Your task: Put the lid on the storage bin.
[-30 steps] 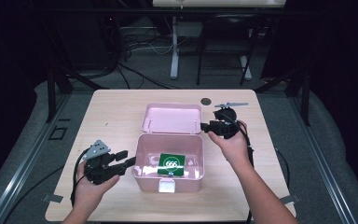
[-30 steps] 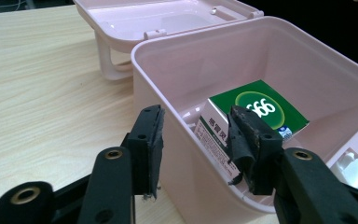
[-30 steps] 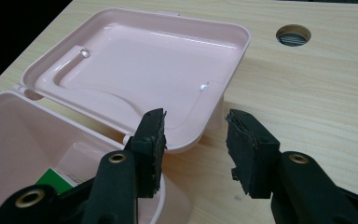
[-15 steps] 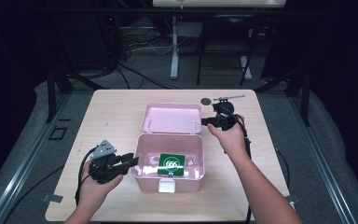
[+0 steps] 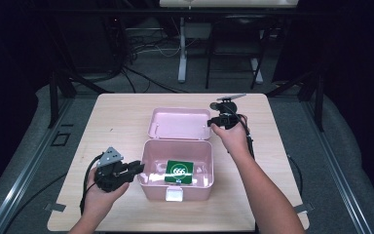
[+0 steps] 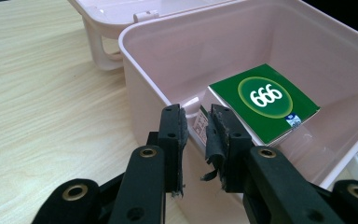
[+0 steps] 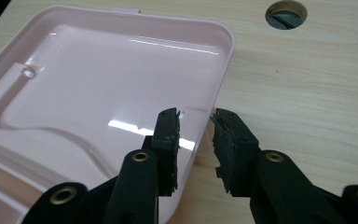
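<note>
Presently, the left gripper point(image 6: 194, 128) is seen with its jaws straddling the near left wall of the pink box point(image 5: 152, 168); they have just been closing, and a narrow gap to the rim is visible on at least one side, so no firm clamp is confirmed. The right gripper point(image 7: 195, 127) is likewise set astride the right edge of the open lid point(image 7: 121, 84), its jaws having just been narrowing, with the pads not clearly pressed on the plastic. The lid is laid back flat on the table point(image 5: 117, 122) behind the box, hinged along its long side. A green card point(image 6: 265, 100) is noted lying inside the box. The closing move is judged to turn on the lid edge, which lies directly between the right jaws.
</note>
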The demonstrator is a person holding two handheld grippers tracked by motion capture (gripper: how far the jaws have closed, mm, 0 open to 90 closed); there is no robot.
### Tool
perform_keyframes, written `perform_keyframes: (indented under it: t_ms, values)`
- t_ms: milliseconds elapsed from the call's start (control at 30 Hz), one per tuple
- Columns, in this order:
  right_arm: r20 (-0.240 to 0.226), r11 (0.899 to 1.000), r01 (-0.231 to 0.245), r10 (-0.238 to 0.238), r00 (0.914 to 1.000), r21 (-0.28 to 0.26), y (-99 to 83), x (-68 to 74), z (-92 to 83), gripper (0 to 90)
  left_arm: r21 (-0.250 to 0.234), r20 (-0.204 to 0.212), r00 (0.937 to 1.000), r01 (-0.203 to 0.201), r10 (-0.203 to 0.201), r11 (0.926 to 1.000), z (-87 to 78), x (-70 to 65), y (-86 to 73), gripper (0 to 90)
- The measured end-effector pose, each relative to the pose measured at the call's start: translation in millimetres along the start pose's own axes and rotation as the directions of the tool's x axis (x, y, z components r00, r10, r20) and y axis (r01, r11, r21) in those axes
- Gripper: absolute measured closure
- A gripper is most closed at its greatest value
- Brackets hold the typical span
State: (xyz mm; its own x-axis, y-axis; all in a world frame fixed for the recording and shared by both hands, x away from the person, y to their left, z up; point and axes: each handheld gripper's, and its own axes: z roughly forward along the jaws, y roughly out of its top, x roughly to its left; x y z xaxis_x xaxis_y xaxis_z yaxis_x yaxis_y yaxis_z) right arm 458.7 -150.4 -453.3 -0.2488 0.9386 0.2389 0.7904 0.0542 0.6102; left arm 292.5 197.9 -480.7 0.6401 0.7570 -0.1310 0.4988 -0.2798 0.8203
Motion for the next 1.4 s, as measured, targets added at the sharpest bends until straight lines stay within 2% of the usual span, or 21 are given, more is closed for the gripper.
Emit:
perform_keyframes:
  t_ms: [333, 567, 733, 967, 1233, 1400]
  values:
    - [0.025, 0.999, -0.025, 0.025, 0.9994, 0.02, 14.8, 0.7, 11.4, 71.3, -0.009, 0.002, 1.0, 0.007, -0.007, 0.9999, 0.5, 0.2, -0.8, 75.1]
    - [0.061, 0.998, -0.046, 0.043, 0.9972, 0.044, 23.8, -2.4, 21.8, 71.5, -0.01, 0.001, 1.0, 0.008, -0.008, 0.9999, 0.7, 0.1, -0.9, 74.9]
    - [0.058, 0.994, -0.088, 0.085, 0.9947, 0.058, 26.2, -8.0, 33.4, 72.0, -0.011, 0.002, 1.0, 0.008, -0.008, 0.9999, 0.7, 0.4, -1.1, 74.9]
    - [0.073, 0.99, -0.116, 0.11, 0.9912, 0.084, 26.9, -11.2, 44.9, 75.4, -0.01, 0.005, 1.0, 0.008, -0.008, 0.9999, 0.5, 0.8, -1.2, 74.8]
    - [0.06, 0.985, -0.135, 0.13, 0.9897, 0.105, 27.3, -12.3, 51.0, 76.9, -0.01, 0.006, 0.9999, 0.009, -0.009, 0.9999, 0.6, 0.7, -1.2, 74.8]
    - [0.052, 0.982, -0.151, 0.146, 0.9879, 0.111, 28.7, -12.8, 51.4, 80.7, -0.011, 0.006, 0.9999, 0.01, -0.01, 0.9999, 0.6, 0.9, -1.2, 74.8]
